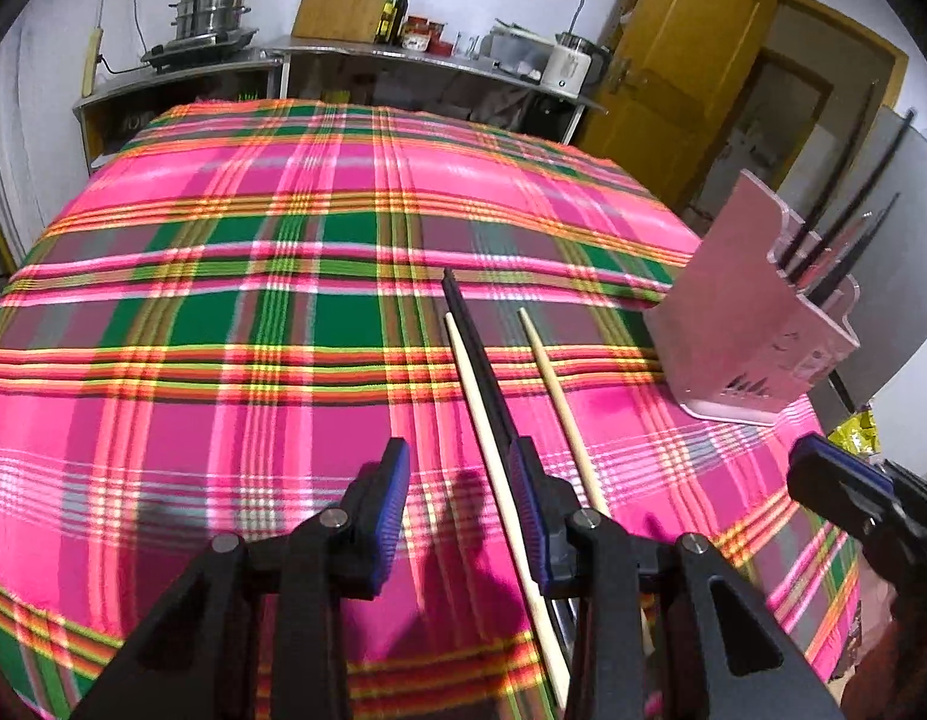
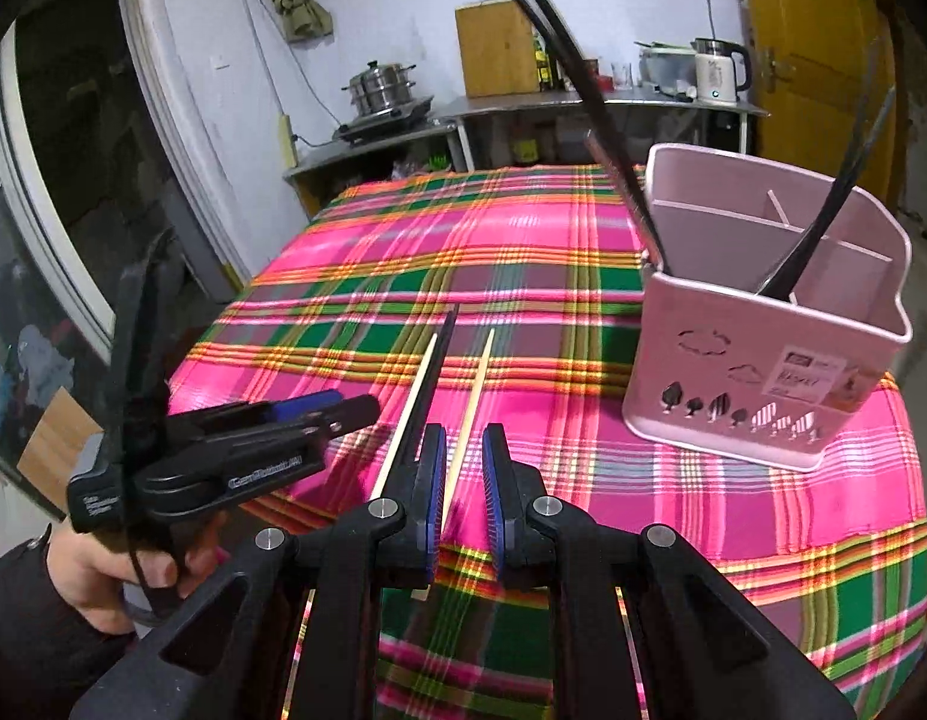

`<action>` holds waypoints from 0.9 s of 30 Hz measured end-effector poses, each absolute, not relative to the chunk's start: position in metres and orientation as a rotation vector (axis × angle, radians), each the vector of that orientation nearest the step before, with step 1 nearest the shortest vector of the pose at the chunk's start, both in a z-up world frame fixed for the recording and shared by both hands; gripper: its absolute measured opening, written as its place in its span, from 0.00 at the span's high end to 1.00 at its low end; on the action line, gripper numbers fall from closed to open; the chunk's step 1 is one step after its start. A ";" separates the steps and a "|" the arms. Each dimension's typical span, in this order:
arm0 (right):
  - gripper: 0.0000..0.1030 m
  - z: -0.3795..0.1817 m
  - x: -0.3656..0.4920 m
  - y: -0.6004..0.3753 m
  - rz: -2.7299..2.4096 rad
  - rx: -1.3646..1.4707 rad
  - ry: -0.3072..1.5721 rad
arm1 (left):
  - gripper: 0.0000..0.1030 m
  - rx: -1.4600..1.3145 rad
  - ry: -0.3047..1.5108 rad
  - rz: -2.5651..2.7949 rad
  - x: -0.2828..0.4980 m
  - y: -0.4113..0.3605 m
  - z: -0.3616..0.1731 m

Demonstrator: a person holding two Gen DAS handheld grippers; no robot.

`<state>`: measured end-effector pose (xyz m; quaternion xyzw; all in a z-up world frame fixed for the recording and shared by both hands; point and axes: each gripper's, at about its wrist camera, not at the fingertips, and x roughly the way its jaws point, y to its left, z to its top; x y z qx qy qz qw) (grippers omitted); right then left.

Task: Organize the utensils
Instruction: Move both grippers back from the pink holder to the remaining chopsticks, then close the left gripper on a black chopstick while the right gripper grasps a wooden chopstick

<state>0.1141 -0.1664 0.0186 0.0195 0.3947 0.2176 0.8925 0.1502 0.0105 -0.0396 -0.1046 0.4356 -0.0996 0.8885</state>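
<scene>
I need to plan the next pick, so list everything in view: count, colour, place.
cloth: one, pink-green plaid, covering the table
light chopsticks: two, pale wood, flat on the cloth ahead of both grippers
black chopstick: one, lying between the light pair
holder: one, pink, on the cloth's right side
held chopsticks: several, black, standing in the holder
steamer: one, steel, on the back counter
cutting board: one, wooden, leaning on the back wall
kettle: one, white, on the counter's right end
door: one, yellow, far right
left gripper: black with blue pads, open, empty
right gripper: the same, narrowly open, empty
hand: one, gripping the left gripper's handle
</scene>
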 end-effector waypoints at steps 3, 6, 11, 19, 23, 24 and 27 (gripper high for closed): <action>0.88 0.013 0.116 -0.165 0.453 0.039 0.831 | 0.65 -0.209 0.926 -0.203 0.156 0.005 -0.049; 0.88 0.009 0.119 -0.166 0.450 0.044 0.842 | 0.65 -0.178 0.919 -0.189 0.158 0.000 -0.052; 0.88 0.004 0.123 -0.165 0.450 0.050 0.854 | 0.64 -0.128 0.896 -0.165 0.157 -0.009 -0.053; 0.88 -0.001 0.128 -0.158 0.461 0.046 0.867 | 0.65 -0.054 0.886 -0.108 0.149 -0.007 -0.054; 0.88 -0.005 0.129 -0.158 0.459 0.048 0.872 | 0.64 -0.171 0.900 -0.145 0.150 0.003 -0.051; 0.88 -0.006 0.129 -0.159 0.458 0.050 0.874 | 0.64 -0.170 0.903 -0.136 0.153 0.004 -0.051; 0.88 -0.007 0.130 -0.161 0.456 0.050 0.875 | 0.64 -0.158 0.897 -0.128 0.160 0.003 -0.052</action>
